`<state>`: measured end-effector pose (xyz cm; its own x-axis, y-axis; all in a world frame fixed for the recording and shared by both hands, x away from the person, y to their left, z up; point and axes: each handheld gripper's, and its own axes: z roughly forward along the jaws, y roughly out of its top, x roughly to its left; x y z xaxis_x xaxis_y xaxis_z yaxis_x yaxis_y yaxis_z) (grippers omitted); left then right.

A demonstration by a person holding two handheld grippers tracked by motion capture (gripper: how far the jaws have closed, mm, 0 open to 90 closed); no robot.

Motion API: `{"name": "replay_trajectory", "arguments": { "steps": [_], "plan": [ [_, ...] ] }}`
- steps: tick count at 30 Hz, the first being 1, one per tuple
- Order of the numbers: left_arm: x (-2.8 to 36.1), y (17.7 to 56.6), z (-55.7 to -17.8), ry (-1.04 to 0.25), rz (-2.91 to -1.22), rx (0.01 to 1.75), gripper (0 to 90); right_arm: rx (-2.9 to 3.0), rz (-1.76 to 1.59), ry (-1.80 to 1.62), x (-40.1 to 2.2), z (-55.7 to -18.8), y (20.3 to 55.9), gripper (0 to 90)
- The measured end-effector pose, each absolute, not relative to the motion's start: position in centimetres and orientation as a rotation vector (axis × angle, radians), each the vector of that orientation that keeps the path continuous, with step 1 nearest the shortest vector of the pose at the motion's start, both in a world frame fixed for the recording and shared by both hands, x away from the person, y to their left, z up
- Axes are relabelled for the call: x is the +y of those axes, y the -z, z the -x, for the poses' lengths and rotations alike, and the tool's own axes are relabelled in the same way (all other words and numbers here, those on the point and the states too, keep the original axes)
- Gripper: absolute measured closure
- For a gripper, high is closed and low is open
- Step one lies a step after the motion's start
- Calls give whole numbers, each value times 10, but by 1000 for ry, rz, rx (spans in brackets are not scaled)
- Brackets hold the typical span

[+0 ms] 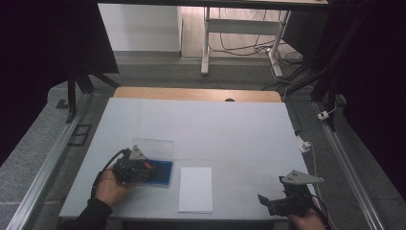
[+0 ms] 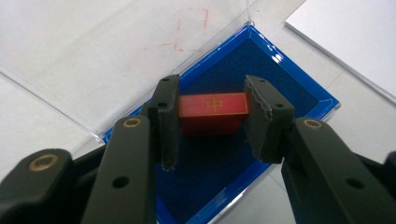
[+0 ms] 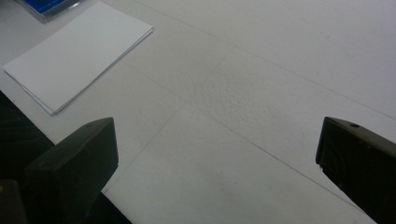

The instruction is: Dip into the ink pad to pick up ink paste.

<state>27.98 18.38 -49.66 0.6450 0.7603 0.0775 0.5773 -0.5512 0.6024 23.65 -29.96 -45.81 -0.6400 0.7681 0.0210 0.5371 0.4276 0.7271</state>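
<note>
My left tongs (image 2: 212, 116) are clamped on the red stamp block (image 2: 212, 112), held just over the blue ink pad box (image 2: 299, 88) with its clear lid (image 2: 93, 60) open. My right tongs (image 3: 217, 154) gape empty above the worktop (image 3: 280, 70). I'd lift straight up, keep it level, then press on the white paper (image 1: 195, 189). A gold "中" marks the block.

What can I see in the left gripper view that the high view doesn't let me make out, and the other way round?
Left gripper view: a red block with a gold character, clamped between the left gripper over the blue tray's dark lining.

High view: the person's left hand, the right gripper with jaws apart, and the desk frame beyond the table.

Both: blue tray, clear lid, white paper stack.
</note>
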Motion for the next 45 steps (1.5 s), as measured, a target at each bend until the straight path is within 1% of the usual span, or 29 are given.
{"name": "replay_trajectory", "arguments": {
  "steps": [2, 7, 10, 14, 18, 24, 32, 45],
  "plan": [
    [184, 497, -280, -445, -2322, 1044, 584, 2373, -1124, -1036, -300, -237, 458, 0],
    [202, 501, -287, -286, -2208, 1114, 583, 2374, -1123, -1036, -299, -237, 458, 0],
    [206, 502, -289, -249, -2186, 1127, 582, 2375, -1124, -1040, -300, -237, 458, 0],
    [200, 500, -286, -297, -2228, 1111, 583, 2379, -1118, -1034, -300, -238, 458, 0],
    [189, 497, -282, -390, -2297, 1085, 583, 2379, -1119, -1036, -299, -238, 458, 0],
    [193, 498, -284, -343, -2258, 1118, 583, 2380, -1120, -1040, -299, -238, 458, 0],
    [196, 496, -287, -316, -2244, 1130, 582, 2377, -1119, -1040, -299, -238, 458, 0],
    [196, 488, -282, -344, -2223, 1114, 581, 2378, -1115, -1043, -299, -238, 458, 0]
  ]
}}
